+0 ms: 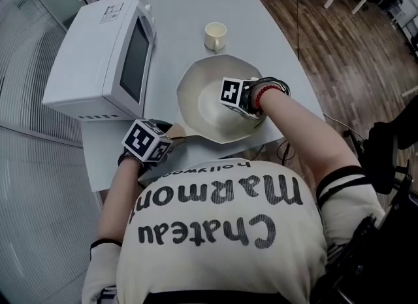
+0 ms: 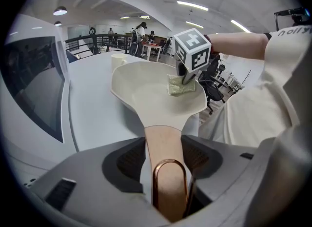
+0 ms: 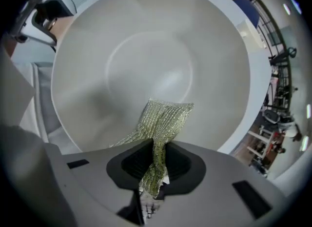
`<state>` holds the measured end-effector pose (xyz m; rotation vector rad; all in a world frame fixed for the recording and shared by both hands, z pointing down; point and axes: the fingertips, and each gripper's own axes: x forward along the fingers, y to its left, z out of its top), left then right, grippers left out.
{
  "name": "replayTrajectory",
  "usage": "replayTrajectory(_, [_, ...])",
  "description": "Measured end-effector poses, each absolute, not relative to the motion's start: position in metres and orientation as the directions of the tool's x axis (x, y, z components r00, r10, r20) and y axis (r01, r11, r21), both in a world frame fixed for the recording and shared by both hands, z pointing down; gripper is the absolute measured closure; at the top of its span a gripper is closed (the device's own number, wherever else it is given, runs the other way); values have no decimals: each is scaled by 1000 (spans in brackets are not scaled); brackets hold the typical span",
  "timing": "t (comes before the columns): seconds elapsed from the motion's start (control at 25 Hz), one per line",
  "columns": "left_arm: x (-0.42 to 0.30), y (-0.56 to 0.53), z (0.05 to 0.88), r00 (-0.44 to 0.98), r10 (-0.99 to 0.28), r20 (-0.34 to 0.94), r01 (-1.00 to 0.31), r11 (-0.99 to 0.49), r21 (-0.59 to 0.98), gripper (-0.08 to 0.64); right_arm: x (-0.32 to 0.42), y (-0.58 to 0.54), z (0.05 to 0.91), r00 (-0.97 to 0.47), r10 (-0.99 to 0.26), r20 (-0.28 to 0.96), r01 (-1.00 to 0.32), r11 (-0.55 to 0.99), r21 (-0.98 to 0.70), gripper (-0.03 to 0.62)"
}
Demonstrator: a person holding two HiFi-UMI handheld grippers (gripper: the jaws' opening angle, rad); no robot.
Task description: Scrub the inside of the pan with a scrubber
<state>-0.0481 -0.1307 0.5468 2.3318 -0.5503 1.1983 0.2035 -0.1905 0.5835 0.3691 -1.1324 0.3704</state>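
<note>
Left tool [image 2: 163, 161] clamps the pan handle [image 2: 163, 135] — right tool [image 3: 156, 165] pinches the scrubber [image 3: 165, 118] inside the pan [image 3: 146, 45]; shirt [image 1: 215, 227] reads "Chateau Marmont".

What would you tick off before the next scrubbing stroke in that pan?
1. Left gripper clamped on handle: ok.
2. Right gripper shut on scrubber: ok.
3. Scrubber inside pan: ok.
4. Scrubber pressed firmly to pan's wall: cannot tell.
5. Mug apart from pan: ok.
</note>
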Motion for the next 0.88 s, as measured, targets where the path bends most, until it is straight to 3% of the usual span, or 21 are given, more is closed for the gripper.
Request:
replayTrajectory(0.2, [-49,-133,548,522,-157,838,-542,-820,184,313,216,-239,586,425,-143,894,-274,921,278,532])
replayTrajectory(0.6, [-44,-136,552,505,-162,847,-547,-820,169,310,201,-293,579,227,-589,775,-35,791,611,532])
replayTrajectory(0.72, [-45,-138,554,464,-199,863,-574,-810,122,302,198,-294,578,134,-558,819,-255,780,572,532])
replayTrajectory(0.88, [-41,-139,533,494,-251,832,-596,-795,114,244,187,-294,535,-150,-534,832,-673,672,310,532])
